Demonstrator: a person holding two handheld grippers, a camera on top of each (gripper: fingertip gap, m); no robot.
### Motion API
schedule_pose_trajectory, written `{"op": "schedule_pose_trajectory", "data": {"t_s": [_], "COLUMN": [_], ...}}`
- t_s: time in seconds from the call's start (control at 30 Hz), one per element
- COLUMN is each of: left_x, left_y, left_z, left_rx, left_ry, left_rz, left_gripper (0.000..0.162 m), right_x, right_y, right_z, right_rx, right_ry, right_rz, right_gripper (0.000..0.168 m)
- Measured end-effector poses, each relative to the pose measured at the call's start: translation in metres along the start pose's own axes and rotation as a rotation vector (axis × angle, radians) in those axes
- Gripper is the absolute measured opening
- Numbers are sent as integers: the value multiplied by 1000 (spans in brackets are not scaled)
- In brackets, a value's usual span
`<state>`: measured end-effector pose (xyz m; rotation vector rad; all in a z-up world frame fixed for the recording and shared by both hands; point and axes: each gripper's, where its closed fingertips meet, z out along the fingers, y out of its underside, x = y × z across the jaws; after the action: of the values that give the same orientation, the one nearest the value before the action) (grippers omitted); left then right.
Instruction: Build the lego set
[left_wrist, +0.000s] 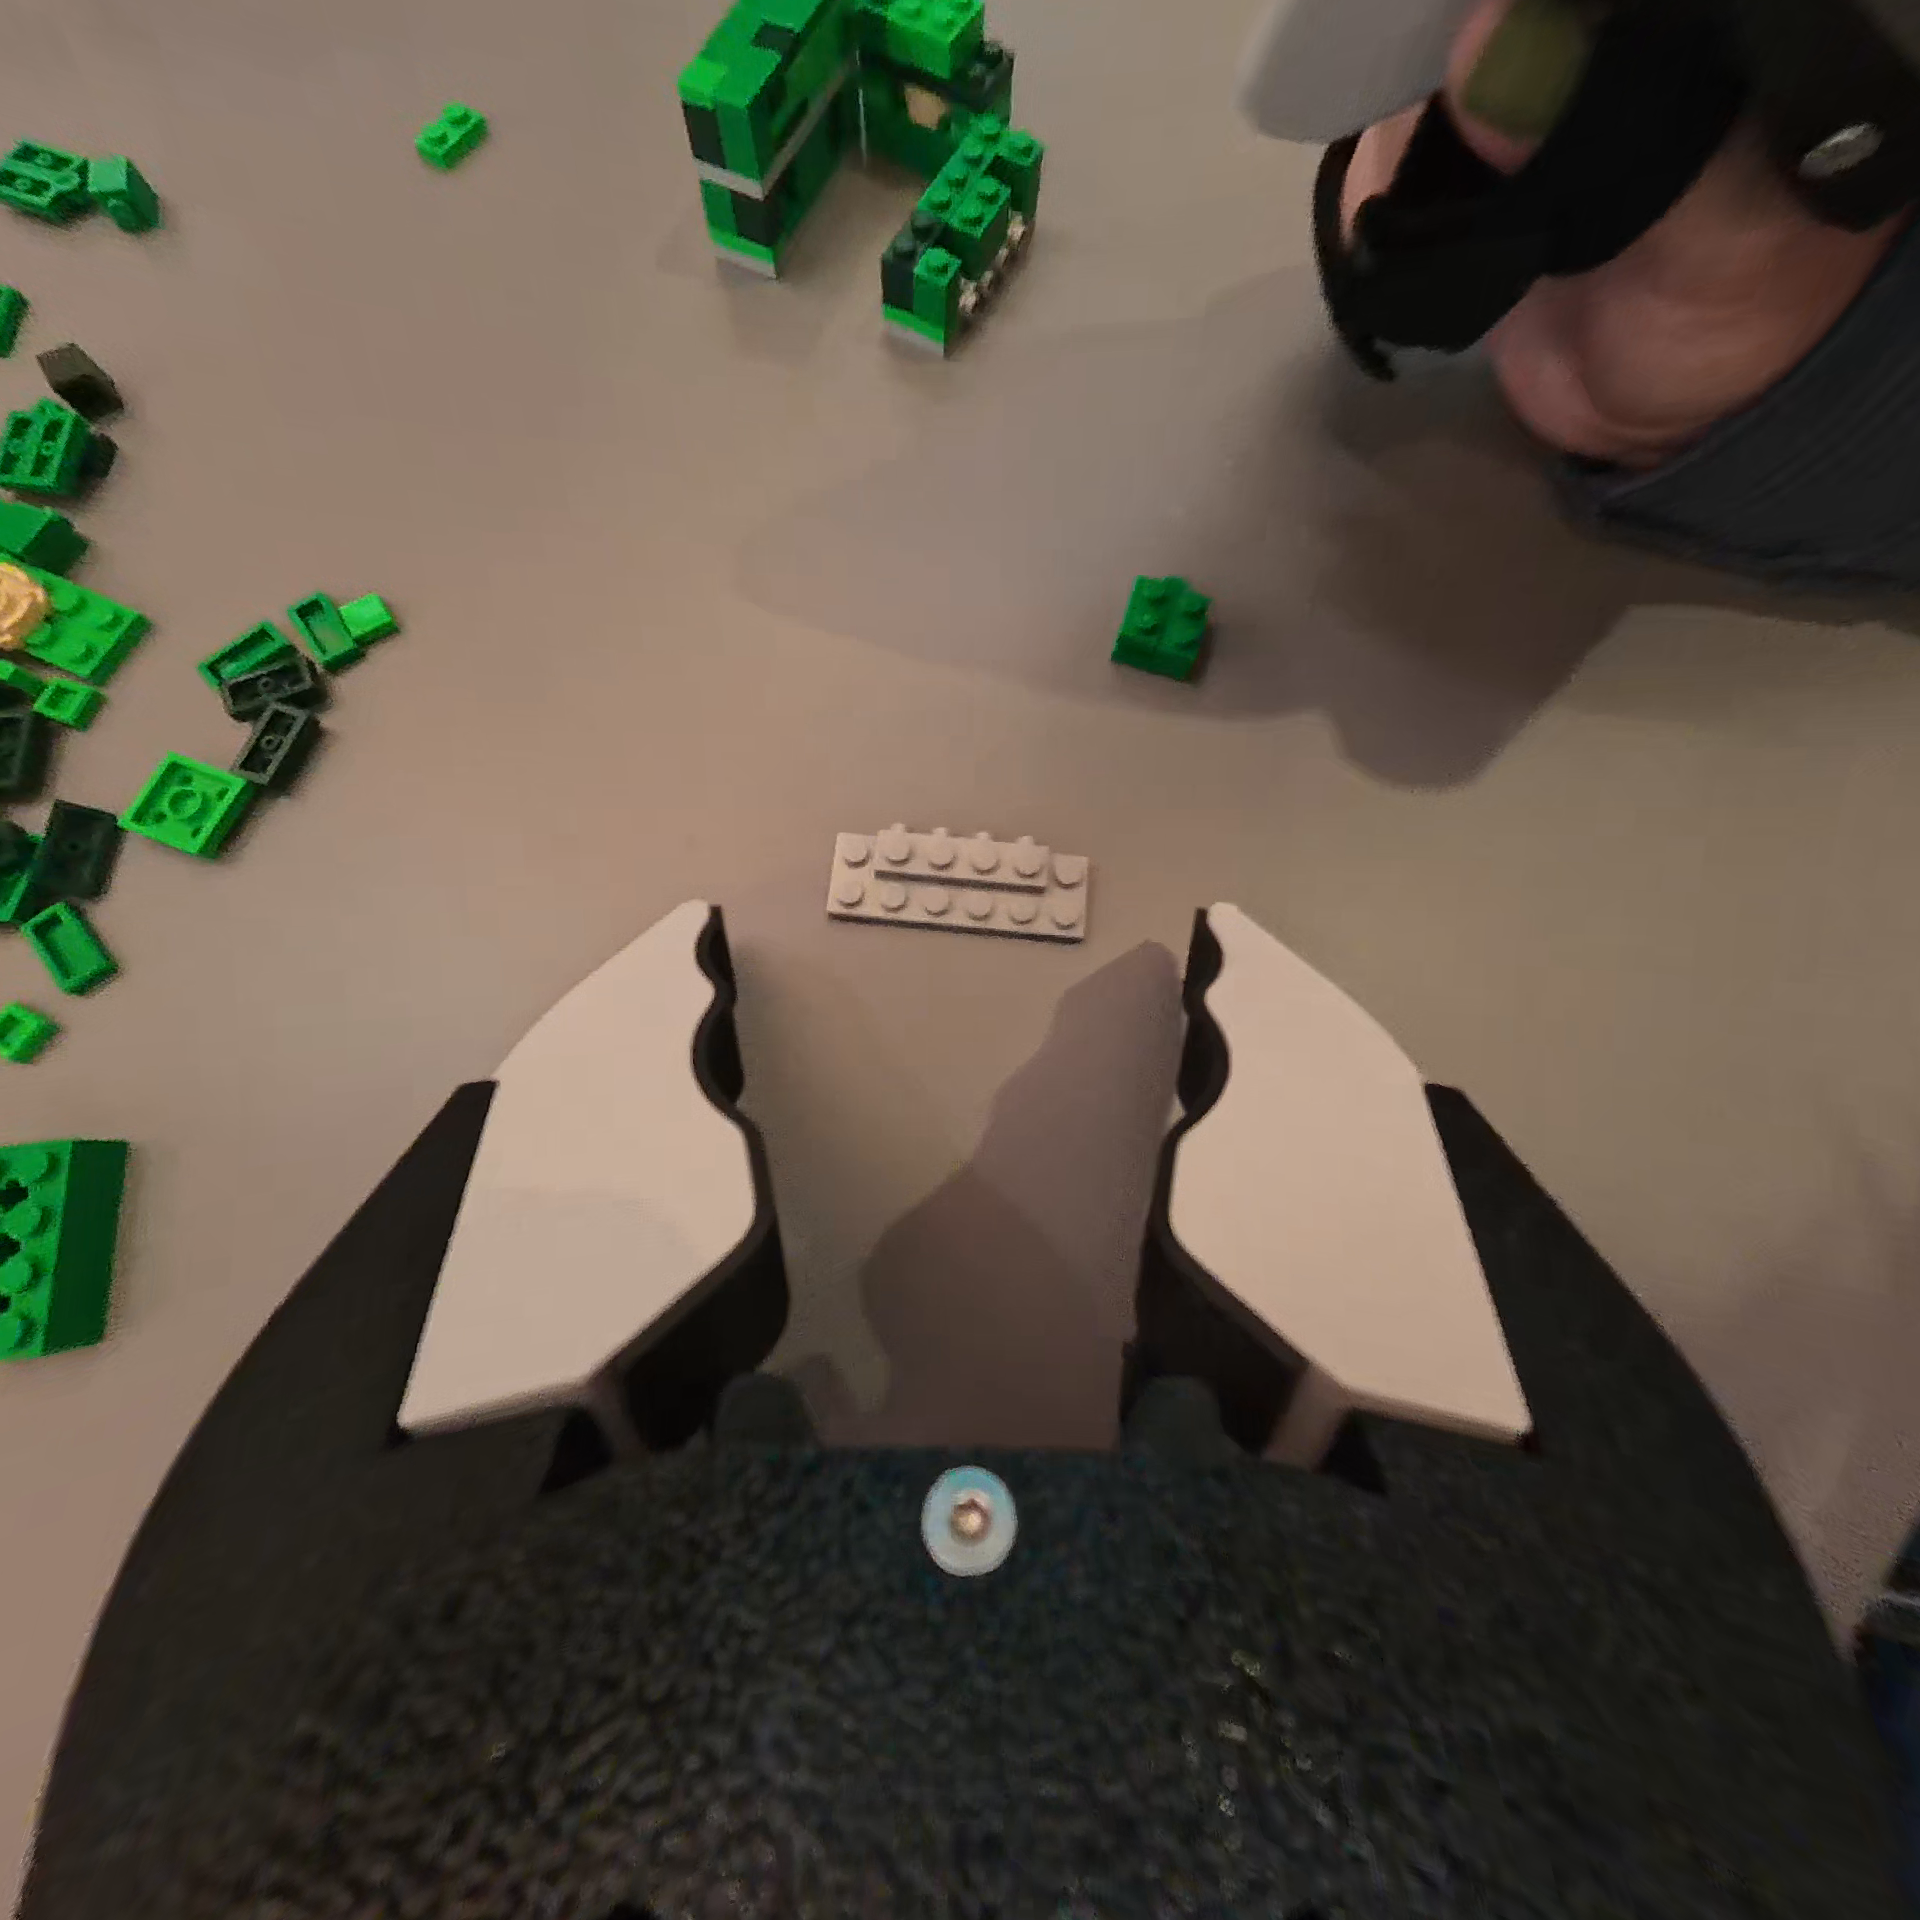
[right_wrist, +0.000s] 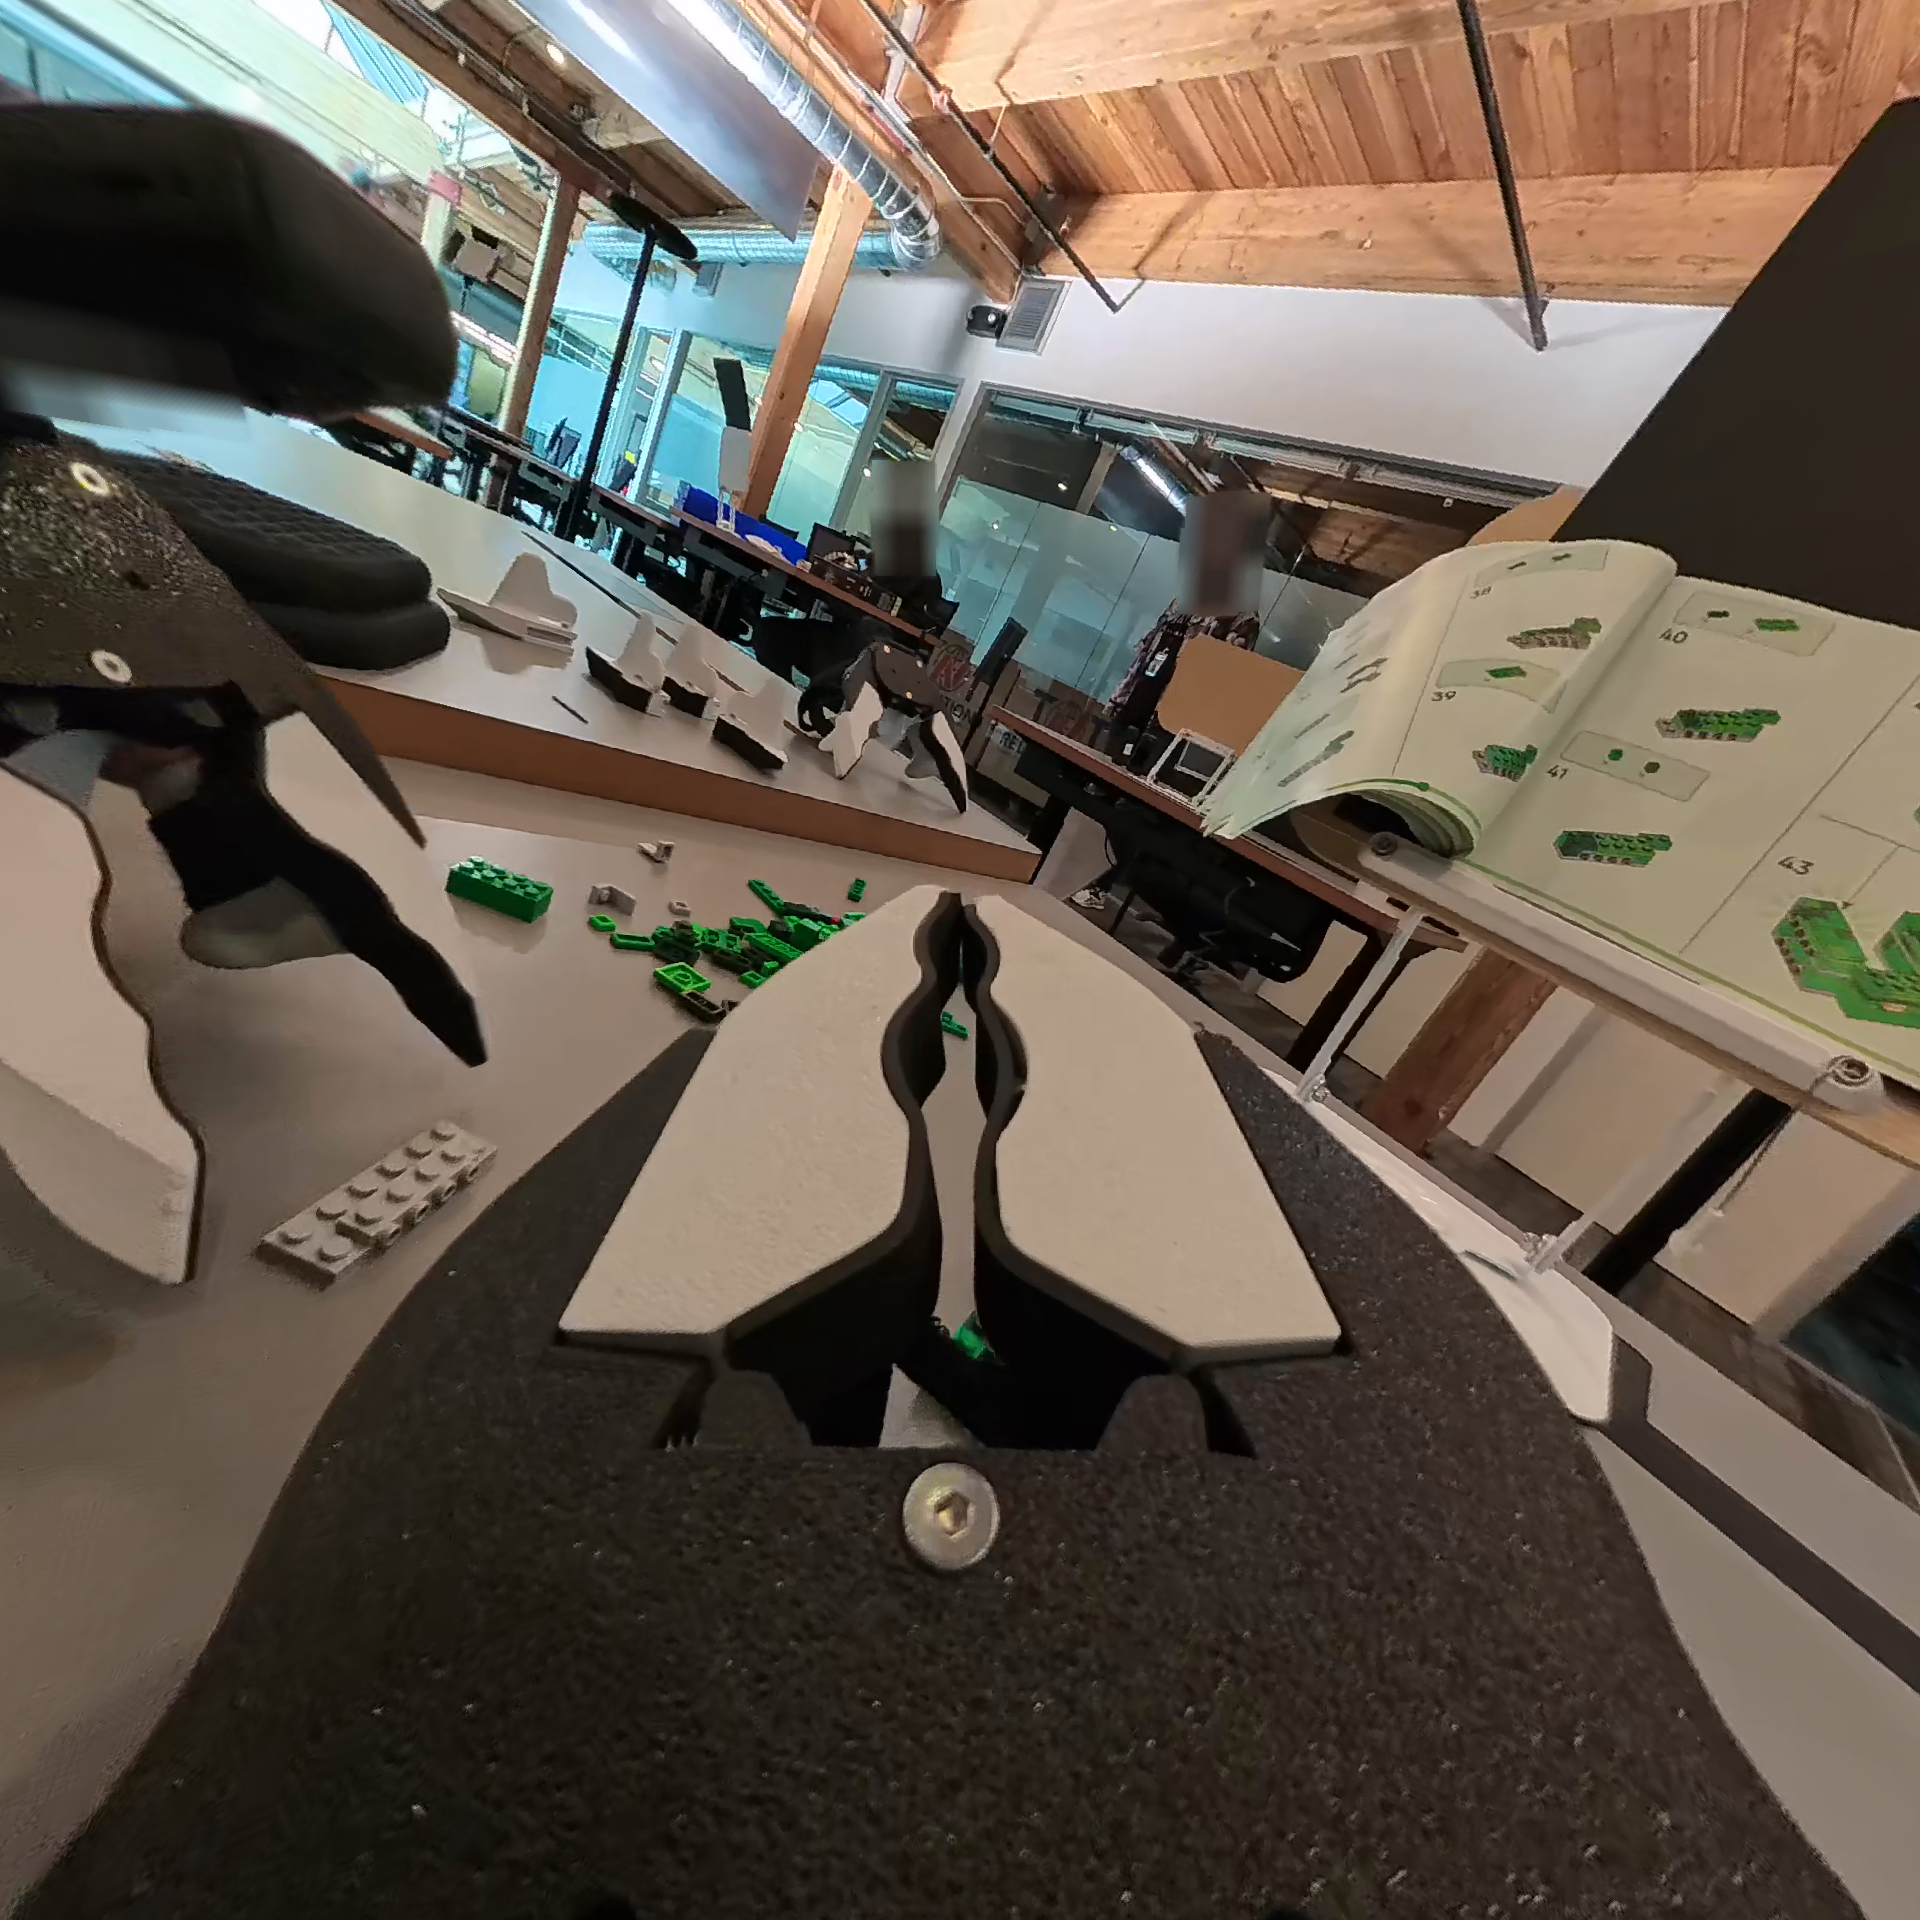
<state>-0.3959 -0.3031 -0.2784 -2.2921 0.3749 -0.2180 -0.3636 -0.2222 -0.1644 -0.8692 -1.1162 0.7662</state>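
Observation:
A grey plate (left_wrist: 958, 886) with a narrower grey plate stacked on it lies flat on the table, just beyond my left gripper (left_wrist: 961, 925). The left gripper is open and empty, its tips a little short of the plate's near edge. The partly built green model (left_wrist: 862, 156) stands at the far middle. A small green brick (left_wrist: 1162, 629) sits alone to the right. My right gripper (right_wrist: 958, 906) is shut, with nothing visible between its tips. In the right wrist view the left gripper (right_wrist: 322, 1143) hovers over the grey plate (right_wrist: 379, 1205).
Loose green and dark pieces (left_wrist: 125, 727) are scattered along the left. They also show in the right wrist view (right_wrist: 727, 945). The hand holding the other gripper (left_wrist: 1621, 260) is at the upper right. An open instruction booklet (right_wrist: 1662, 727) rests on a stand beyond the table. Some 15 cm of space lies between my two pairs of fingers. My left gripper is the nearer one to the small green brick (left_wrist: 1162, 629): about 6 cm, against 12 cm. The partly built green model (left_wrist: 862, 156) is about 15 cm from my right fingertips.

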Motion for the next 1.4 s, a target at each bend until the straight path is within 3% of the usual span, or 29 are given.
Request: {"op": "schedule_pose_trajectory", "data": {"t_s": [0.47,0.67,1.1,1.4], "left_x": [-1,1,-7,-12], "left_y": [-1,-2,-4,-2], "left_z": [12,11,-1,2], "left_rx": [15,26,30,27], "left_ry": [-27,-31,-95,-120], "left_rz": [23,54,161,117], "left_gripper": [65,48,48,48], "right_x": [-6,-7,-9,-8], "right_y": [-1,-2,-3,-3], "right_z": [-7,-6,-6,-7], "right_rx": [-14,-6,2,1], "right_ry": [-26,-37,-45,-43], "right_rz": [9,13,19,25], "right_gripper": [0,0,0,0]}}
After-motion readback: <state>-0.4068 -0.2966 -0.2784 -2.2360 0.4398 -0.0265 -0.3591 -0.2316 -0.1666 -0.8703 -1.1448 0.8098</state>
